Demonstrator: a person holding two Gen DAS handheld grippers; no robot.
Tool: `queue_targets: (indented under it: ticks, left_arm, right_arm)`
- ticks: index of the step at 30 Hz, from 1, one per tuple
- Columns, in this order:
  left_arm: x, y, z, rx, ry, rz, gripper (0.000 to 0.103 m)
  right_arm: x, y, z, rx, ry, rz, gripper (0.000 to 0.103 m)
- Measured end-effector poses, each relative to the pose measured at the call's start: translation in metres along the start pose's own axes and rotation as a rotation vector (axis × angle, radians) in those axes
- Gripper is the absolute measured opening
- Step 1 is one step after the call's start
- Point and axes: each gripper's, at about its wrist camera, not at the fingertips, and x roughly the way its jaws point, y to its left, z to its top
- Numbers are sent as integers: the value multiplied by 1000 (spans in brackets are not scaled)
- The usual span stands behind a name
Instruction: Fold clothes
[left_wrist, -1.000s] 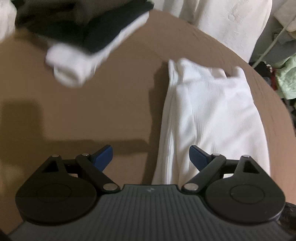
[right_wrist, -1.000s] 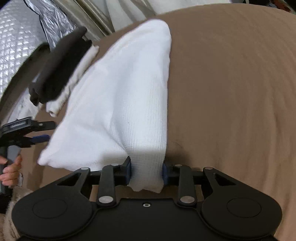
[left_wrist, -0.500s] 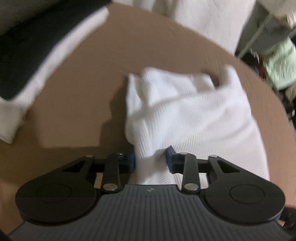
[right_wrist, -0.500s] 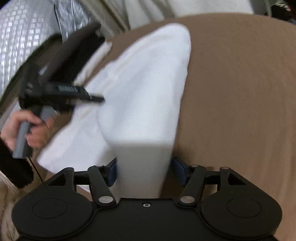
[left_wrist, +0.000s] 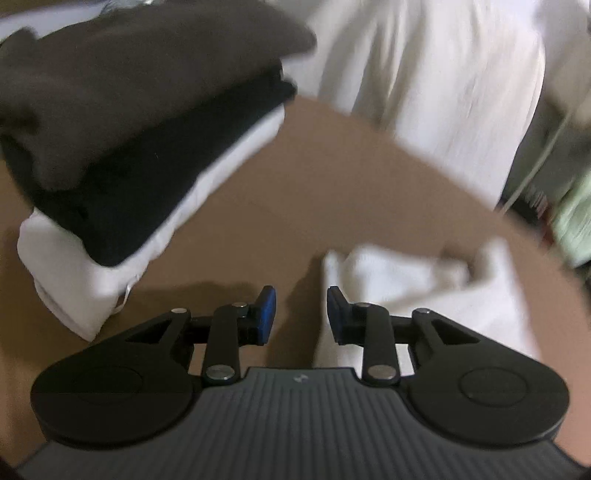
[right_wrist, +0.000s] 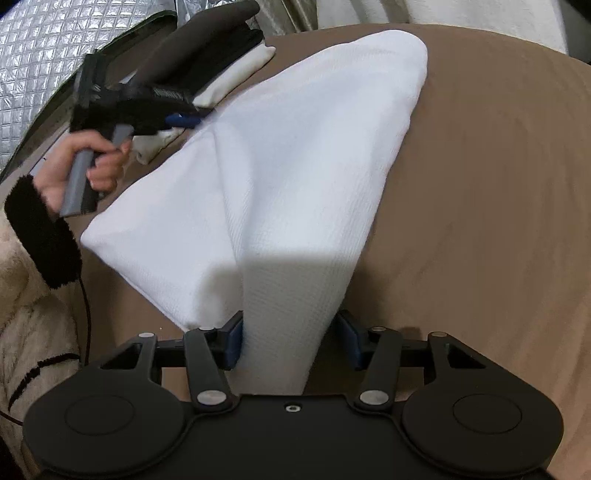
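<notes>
**Left tool slips off the white garment as the right tool loosens**

A second ago the left tool (left_wrist: 298, 314) stood wide over the white garment (right_wrist: 295, 177), then pinched its near edge. Now its jaws stand narrowly apart with only brown worktop (left_wrist: 332, 192) between them, the cloth just beside the right pad. The right tool (right_wrist: 291, 339) has been closing slightly after opening; garment still runs between its pads, touching the left one, apart from the right. The fold looks between grips rather than finished.

The left-wrist view is blurred, so the garment's far edge is unclear. The stack of folded clothes (left_wrist: 140, 140) is cut off at the frame edge. The left hand (right_wrist: 92, 162) shows only in the right-wrist view.
</notes>
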Motion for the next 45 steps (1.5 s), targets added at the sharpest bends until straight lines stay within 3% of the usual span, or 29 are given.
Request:
queue_targets:
  ticks: [2,4,6,8,10,12,15,19,20,22,25,28,31,36,42,45]
  left_arm:
    - [-16,3,3,-6,4,-89,41]
    - [-19,-3,-4,27,83,-201,52]
    - [-17,-15,-16,101,183,-251,57]
    - [-8,-28,-30,220,304,-245,71]
    - [-1,-34,-51,364,412,-163,73]
    - [-7,-28,-66,450,410,-16,85]
    - [-23,-1,-57,333,400,4,89]
    - [-26,21,-56,265,399,56,95]
    - [-28,27,-53,220,401,38,95]
    - [-29,40,-47,123,386,5,92]
    - [-29,61,-38,-22,362,-44,92]
    - [-25,69,-39,-127,396,-163,94]
    - [-22,62,-41,-91,408,-144,94]
    - [-16,43,-43,-28,404,-149,95]
    - [-22,34,-59,-33,452,-110,96]
    - [-36,35,-70,-33,437,-112,99]
  right_arm:
    - [-1,0,0,-3,3,2,55]
    - [0,-1,4,0,10,10,55]
    - [-8,-5,4,-5,13,9,55]
    - [-20,-1,10,-27,-15,-9,56]
    - [-35,8,14,-68,-87,-38,58]
    - [-40,14,20,-71,-140,-58,60]
    - [-39,21,29,-57,-191,-87,66]
    - [-12,6,24,-29,-132,-124,70]
    - [-6,-3,21,4,-122,-125,79]
    - [-1,-19,15,102,-122,-106,83]
    - [-6,-31,6,177,-134,-62,84]
    - [-10,-30,0,178,-122,-42,84]
    - [-10,-33,-3,217,-86,31,85]
    - [14,-40,-16,331,19,308,85]
    - [24,-61,-10,524,-50,360,83]
    - [29,-62,-7,582,-51,292,56]
